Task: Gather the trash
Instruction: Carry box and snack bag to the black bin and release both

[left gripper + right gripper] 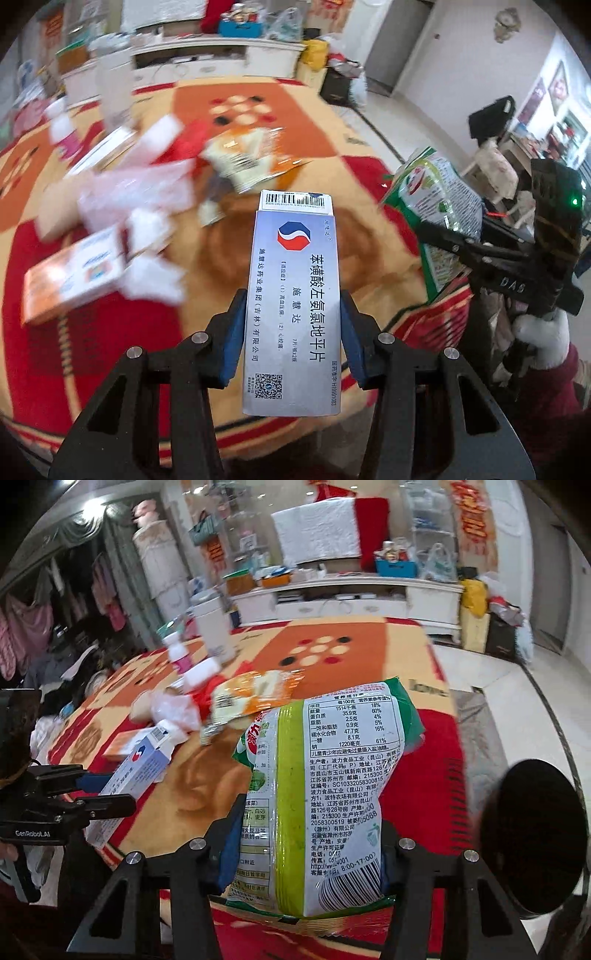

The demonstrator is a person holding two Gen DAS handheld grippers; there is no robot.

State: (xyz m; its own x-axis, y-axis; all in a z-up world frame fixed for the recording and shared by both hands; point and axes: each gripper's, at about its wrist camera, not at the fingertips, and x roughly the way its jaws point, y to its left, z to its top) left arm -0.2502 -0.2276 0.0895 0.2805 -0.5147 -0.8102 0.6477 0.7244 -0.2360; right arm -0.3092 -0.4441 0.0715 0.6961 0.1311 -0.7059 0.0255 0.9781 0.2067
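Observation:
My left gripper is shut on a blue-grey medicine box, its blue pads pressing both long sides. The box is held clear above the patterned table. My right gripper is shut on a green and white snack bag, also lifted off the table. In the right wrist view the left gripper shows at the left with the medicine box. In the left wrist view the right gripper shows at the right with the snack bag.
Litter lies on the table: an orange snack wrapper, crumpled white tissues, an orange and white box, a pink bottle and a white cylinder. A black round bin stands off the right edge.

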